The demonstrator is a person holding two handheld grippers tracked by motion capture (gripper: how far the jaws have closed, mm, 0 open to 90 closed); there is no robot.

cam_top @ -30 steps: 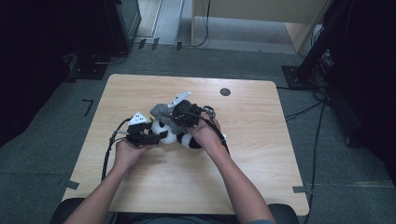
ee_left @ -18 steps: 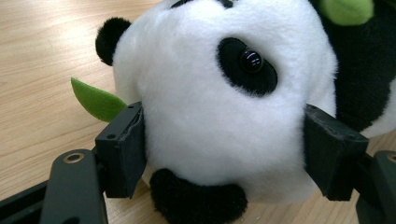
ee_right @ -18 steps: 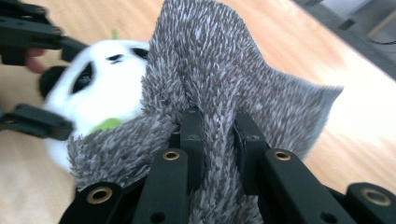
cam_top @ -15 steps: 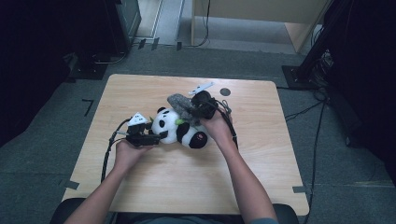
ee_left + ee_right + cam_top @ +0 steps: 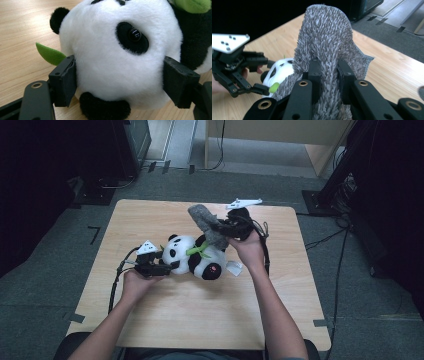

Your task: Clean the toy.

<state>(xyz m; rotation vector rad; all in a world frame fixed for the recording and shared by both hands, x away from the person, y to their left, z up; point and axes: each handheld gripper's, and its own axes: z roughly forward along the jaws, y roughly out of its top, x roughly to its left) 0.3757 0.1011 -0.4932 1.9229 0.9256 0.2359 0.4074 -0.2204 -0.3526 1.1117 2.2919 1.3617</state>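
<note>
Two tongs, left [image 5: 120, 85] clamping panda's head [image 5: 122, 52], right [image 5: 329, 75] pinching grey cloth [image 5: 324, 37].

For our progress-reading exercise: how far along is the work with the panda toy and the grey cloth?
Done: the left gripper clamps the panda toy by its head. In hand: the right gripper pinches the fuzzy grey cloth, lifted above the panda. Left: probably laying it on the panda or the wooden table; which is unclear.

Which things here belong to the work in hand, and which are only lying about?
In use: panda plush, held at its head by the left gripper; grey fuzzy cloth, pinched by the right gripper.
Lying about: floor cables, tape marks.
</note>
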